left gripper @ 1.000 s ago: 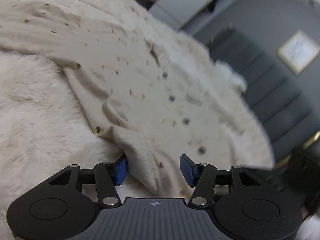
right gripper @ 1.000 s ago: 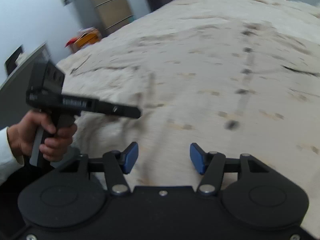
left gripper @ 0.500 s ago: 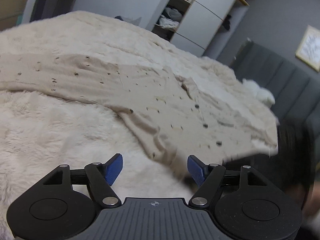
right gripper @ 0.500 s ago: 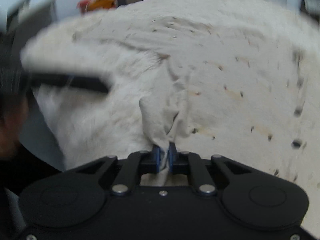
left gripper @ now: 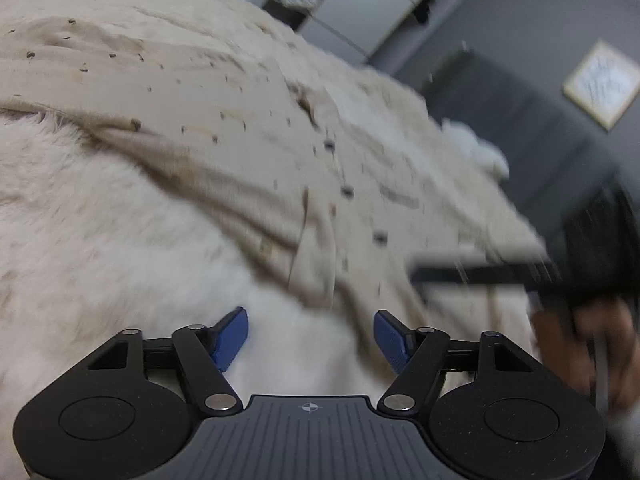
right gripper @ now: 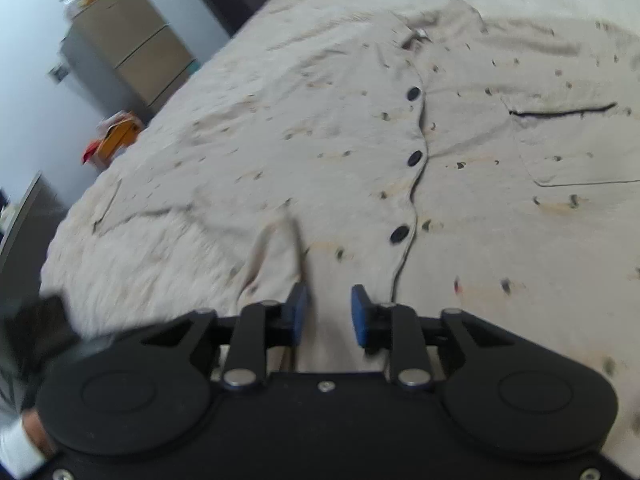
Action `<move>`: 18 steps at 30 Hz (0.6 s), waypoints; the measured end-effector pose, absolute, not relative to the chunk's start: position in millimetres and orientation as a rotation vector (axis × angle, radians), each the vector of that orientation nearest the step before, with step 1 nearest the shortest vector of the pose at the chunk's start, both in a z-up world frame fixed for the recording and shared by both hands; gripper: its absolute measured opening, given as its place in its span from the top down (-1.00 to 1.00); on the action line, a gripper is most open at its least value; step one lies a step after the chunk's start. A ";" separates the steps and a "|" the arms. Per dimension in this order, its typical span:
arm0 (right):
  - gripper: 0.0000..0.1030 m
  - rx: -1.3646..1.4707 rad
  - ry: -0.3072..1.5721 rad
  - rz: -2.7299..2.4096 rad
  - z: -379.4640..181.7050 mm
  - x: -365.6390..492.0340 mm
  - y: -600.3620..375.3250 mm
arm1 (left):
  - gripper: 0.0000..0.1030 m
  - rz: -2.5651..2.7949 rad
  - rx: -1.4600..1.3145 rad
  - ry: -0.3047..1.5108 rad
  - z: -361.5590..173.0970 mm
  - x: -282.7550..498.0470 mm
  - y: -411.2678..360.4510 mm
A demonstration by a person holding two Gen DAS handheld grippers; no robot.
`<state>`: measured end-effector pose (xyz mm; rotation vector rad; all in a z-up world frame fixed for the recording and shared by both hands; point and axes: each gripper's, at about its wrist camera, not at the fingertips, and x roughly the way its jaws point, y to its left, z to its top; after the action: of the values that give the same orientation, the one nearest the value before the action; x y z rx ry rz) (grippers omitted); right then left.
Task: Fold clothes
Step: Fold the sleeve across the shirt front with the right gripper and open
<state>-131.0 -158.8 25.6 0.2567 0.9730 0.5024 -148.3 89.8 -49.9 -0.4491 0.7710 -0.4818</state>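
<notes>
A beige patterned button-up shirt [right gripper: 460, 152] lies spread on a fluffy cream blanket [right gripper: 152, 264], dark buttons down its front and a chest pocket at the right. It also shows in the left wrist view [left gripper: 256, 152]. My right gripper [right gripper: 329, 312] is partly open over the shirt's lower hem, with hem cloth lying between the blue pads but not pinched. My left gripper [left gripper: 310, 338] is wide open and empty over the blanket, just short of a bunched hem fold [left gripper: 316, 256]. The other gripper and hand [left gripper: 580, 280] are blurred at the right.
A grey upholstered headboard [left gripper: 520, 120] and a framed picture [left gripper: 600, 80] stand beyond the bed. White cabinets [left gripper: 380, 0] are at the back. In the right wrist view a wooden dresser [right gripper: 132, 60] and an orange object [right gripper: 116, 140] are on the left.
My right gripper, shut on the shirt hem half a second ago, has opened and let it drop flat. My left gripper stays open and has shifted over the blanket.
</notes>
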 end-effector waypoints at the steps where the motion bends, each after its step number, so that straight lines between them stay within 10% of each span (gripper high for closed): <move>1: 0.44 0.242 0.955 0.510 30.6 -144.5 -163.1 | 0.13 -0.475 -0.395 0.779 -48.8 -142.6 80.4; 6: 0.40 0.285 0.906 0.520 45.6 -167.5 -176.1 | 0.48 -0.510 -0.250 0.800 -47.9 -149.1 54.9; 18: 0.35 0.257 0.904 0.554 39.8 -192.5 -171.3 | 0.49 -0.550 -0.044 0.745 -46.6 -165.6 52.2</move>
<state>-192.5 -171.3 39.8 0.2570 0.9037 0.5543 -165.6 52.2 -46.6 -0.0444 0.7454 -0.5499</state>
